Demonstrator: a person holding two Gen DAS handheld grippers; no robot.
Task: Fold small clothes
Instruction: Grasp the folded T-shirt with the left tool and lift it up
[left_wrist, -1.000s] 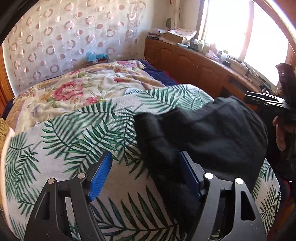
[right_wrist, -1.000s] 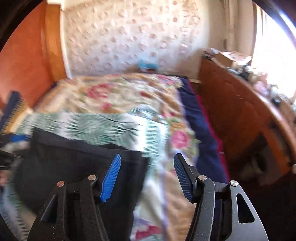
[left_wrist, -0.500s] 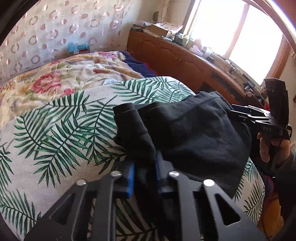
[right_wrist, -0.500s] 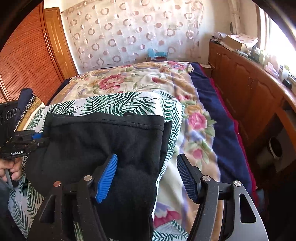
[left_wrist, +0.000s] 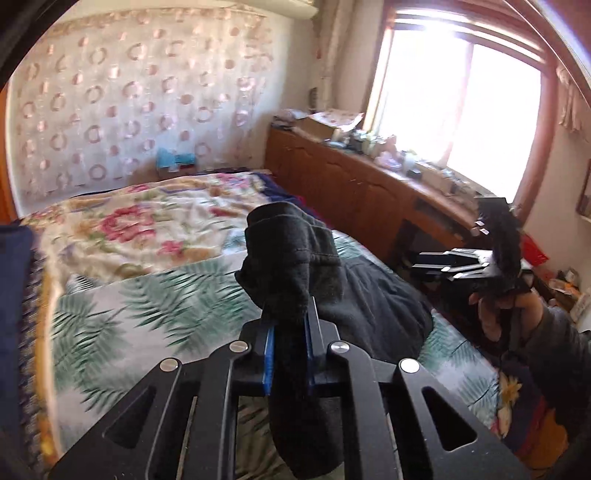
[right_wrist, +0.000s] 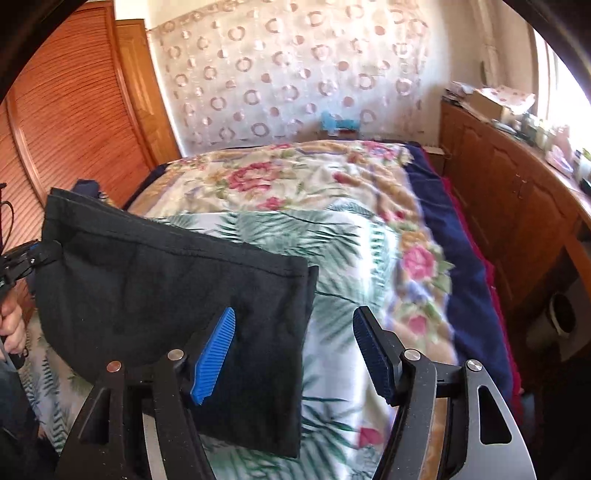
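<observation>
A small black garment lies on a bed with a palm-leaf sheet. My left gripper is shut on the garment's corner and holds it raised above the bed; it shows at the far left of the right wrist view. My right gripper is open, its left pad over the garment's near right corner and its right pad over the sheet. The right gripper shows in the left wrist view, beyond the garment's far side.
A floral blanket covers the far half of the bed. A wooden cabinet with clutter runs along the right under a window. Wooden louvred doors stand at the left. A patterned curtain hangs behind.
My left gripper shut on the garment's corner and lifted it off the bed. My right gripper moved in over the garment's right corner and stayed open.
</observation>
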